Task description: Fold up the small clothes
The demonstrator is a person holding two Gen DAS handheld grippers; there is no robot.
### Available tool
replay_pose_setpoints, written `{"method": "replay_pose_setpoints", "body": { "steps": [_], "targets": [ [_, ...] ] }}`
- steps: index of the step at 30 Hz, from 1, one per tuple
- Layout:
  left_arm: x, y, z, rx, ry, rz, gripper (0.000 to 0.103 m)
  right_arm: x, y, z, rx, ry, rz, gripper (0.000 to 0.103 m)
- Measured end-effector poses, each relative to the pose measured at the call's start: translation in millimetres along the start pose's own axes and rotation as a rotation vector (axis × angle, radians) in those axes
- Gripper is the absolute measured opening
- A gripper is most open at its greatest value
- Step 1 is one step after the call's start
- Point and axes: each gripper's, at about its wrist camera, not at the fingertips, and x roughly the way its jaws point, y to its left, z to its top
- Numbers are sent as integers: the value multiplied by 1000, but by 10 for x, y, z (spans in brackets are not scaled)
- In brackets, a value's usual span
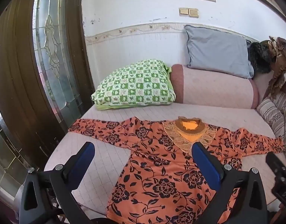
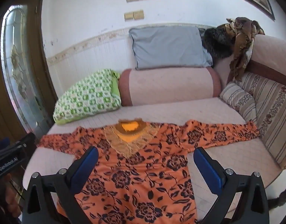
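An orange top with a black flower print lies flat on the pale pink bed cover, sleeves spread to both sides, lace collar toward the pillows. My left gripper hovers open above the top's left half, nothing between its blue pads. Over the top's middle, my right gripper is open too, with only air between its fingers. The right gripper's black body shows at the right edge of the left wrist view, and the left one at the left edge of the right wrist view.
A green checked pillow, a pink bolster and a grey pillow sit at the bed's head. Striped cushions line the right side. A wooden door with glass stands left.
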Motion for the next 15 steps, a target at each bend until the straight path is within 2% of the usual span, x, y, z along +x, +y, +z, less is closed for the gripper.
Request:
{"method": "replay_pose_setpoints", "body": {
  "steps": [4,15],
  "targets": [
    [-16,-81,-9,16,8,-8,103,28,-47,-62,-8,40,-18,103],
    [34,-158,21,27,30,-18,103,32,-101,-106,-36,73,-64,103]
  ]
}}
